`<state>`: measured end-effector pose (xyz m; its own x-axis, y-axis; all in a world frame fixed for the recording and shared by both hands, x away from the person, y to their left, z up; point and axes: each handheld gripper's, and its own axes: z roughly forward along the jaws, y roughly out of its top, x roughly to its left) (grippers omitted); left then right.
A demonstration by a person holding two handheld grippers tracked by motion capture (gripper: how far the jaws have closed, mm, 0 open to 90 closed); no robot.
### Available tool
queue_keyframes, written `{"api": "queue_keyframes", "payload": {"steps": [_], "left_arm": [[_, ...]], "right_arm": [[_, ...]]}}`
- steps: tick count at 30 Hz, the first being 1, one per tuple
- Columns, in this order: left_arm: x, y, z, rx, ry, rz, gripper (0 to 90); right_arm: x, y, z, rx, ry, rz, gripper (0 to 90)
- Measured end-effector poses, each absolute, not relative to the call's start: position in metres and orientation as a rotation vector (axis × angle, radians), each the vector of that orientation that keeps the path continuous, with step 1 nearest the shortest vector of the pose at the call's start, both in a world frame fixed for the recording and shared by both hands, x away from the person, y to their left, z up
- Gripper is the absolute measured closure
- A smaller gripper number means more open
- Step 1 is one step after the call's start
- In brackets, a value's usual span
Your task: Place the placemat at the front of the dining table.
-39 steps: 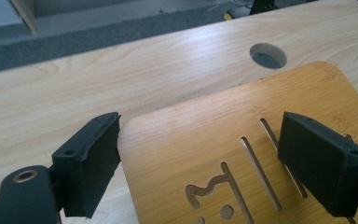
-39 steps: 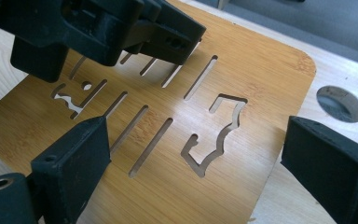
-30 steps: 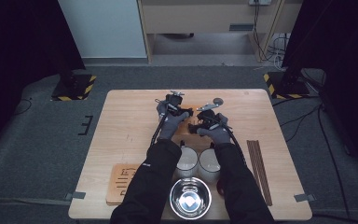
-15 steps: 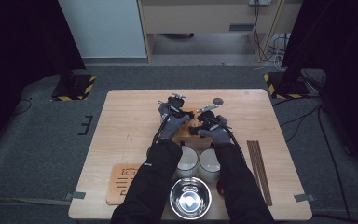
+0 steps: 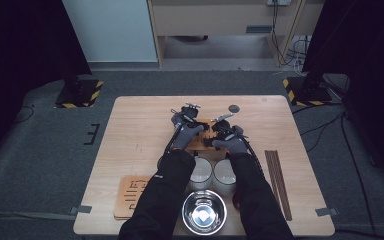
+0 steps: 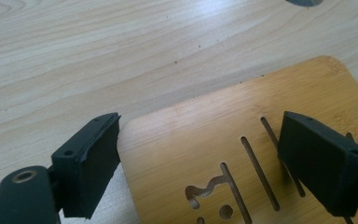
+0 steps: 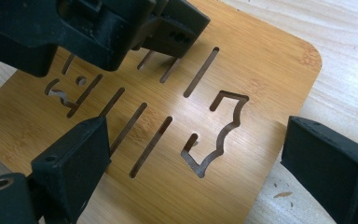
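A bamboo board point(image 6: 205, 154) with cut slots and a shaped cut-out point(image 7: 216, 130) lies flat at the table's middle point(image 5: 203, 144). My left gripper point(image 6: 200, 123) is open and low over one rounded corner of it. One jaw stands just off the board's edge and the other is above the slots. My right gripper point(image 7: 198, 128) is open too, its jaws spread wide over the cut-out. The left gripper point(image 7: 98, 28) shows at the top of the right gripper view, over the far slots. In the high view both grippers point(image 5: 187, 120) point(image 5: 217, 131) meet over the board.
Two white cups point(image 5: 200, 172) point(image 5: 225, 172) stand behind the hands, with a steel bowl point(image 5: 203, 212) at the near edge. A second bamboo board point(image 5: 132, 192) lies near left, dark chopsticks point(image 5: 277, 182) at the right, and a small dark disc point(image 5: 234, 108) beyond the grippers.
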<state>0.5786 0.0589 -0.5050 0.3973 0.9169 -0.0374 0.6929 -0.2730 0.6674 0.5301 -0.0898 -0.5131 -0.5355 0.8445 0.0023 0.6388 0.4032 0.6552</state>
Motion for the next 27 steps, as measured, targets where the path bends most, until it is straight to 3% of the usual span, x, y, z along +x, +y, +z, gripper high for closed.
{"api": "queue_keyframes", "payload": {"steps": [27], "left_arm": [[0.5778, 0.0603, -0.5074, 2.079, 1.407, 0.435, 10.4]], "right_arm": [[0.529, -0.0915, -0.5179, 1.317, 2.348, 0.838, 12.3]]}}
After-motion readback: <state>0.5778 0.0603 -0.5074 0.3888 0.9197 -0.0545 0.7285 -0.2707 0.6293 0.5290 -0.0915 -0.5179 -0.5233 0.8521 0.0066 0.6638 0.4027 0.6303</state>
